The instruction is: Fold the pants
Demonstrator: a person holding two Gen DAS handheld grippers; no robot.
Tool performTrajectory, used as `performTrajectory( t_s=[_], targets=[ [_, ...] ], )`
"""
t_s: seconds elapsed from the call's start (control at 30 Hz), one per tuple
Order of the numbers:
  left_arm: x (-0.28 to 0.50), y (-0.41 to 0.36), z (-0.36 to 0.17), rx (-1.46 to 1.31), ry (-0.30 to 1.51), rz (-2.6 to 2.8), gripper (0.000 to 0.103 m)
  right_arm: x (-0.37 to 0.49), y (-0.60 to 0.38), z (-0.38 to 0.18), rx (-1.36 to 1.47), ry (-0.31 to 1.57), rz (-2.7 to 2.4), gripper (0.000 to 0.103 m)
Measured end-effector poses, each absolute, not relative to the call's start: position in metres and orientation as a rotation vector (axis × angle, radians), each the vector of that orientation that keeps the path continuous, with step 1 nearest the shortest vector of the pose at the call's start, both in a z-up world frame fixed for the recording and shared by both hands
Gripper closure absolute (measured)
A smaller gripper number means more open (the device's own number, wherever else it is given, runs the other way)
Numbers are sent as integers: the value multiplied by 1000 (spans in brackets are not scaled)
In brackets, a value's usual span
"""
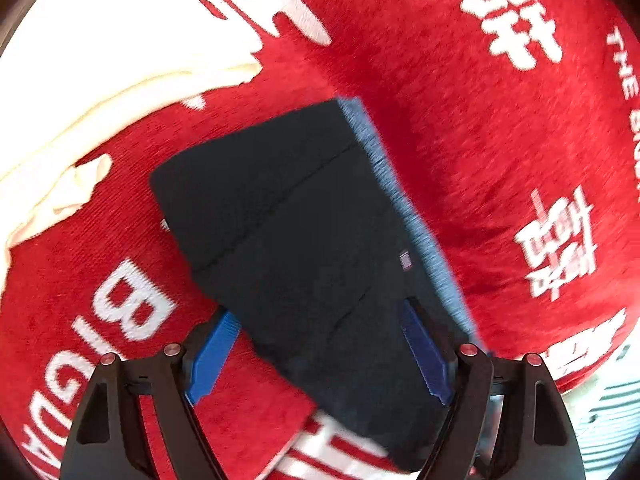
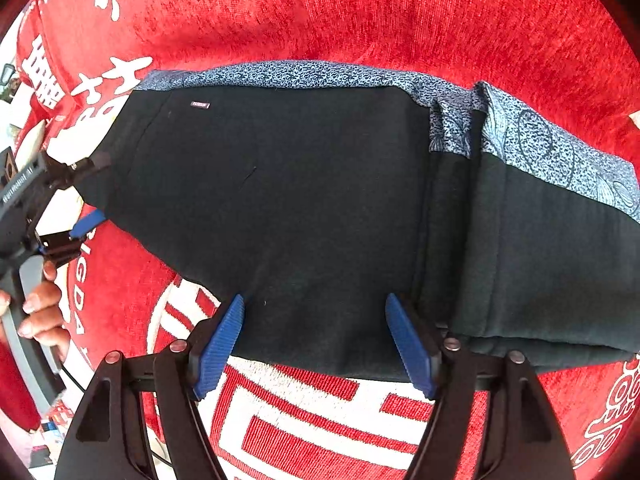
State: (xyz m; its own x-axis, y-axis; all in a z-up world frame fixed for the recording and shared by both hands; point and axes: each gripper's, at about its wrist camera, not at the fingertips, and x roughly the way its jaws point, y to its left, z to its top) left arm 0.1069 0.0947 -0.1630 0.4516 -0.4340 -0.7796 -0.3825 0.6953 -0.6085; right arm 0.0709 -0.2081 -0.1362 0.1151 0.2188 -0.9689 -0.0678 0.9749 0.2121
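Note:
Black pants (image 2: 280, 200) with a blue patterned side stripe (image 2: 304, 74) lie folded on a red blanket. In the left wrist view the pants (image 1: 288, 220) reach between the fingers of my left gripper (image 1: 320, 344), whose jaws stand wide apart around the pants' near end. My right gripper (image 2: 316, 344) is open too, its blue pads at the pants' near edge. The left gripper also shows in the right wrist view (image 2: 90, 196), straddling the pants' left end, held by a hand (image 2: 40, 312).
The red blanket (image 2: 360, 8) with white characters and letters covers the surface. A cream cloth (image 1: 80, 100) lies bunched at the upper left of the left wrist view. A folded-over section of the pants (image 2: 552, 248) lies at the right.

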Motion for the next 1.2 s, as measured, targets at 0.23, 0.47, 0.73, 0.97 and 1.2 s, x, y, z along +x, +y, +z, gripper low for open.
performTrajectory(
  t_s=[0.23,0.47,0.73,0.97,1.2],
  targets=[
    [109,109,-179,-937,1117,-68,21,70,-209,-136,122,1437,221,27],
    [127,84,-169,-790,1154,36,17,69,-206,-136,120,1431,214,27],
    [131,60,-148,-464,1178,103,75,79,-207,-113,179,1435,243,26],
    [116,-14,-111,42,1026,19,76,129,-208,-67,278,1410,326,26],
    [107,-48,-102,251,964,-32,76,209,-163,-27,324,1417,490,23]
  ],
)
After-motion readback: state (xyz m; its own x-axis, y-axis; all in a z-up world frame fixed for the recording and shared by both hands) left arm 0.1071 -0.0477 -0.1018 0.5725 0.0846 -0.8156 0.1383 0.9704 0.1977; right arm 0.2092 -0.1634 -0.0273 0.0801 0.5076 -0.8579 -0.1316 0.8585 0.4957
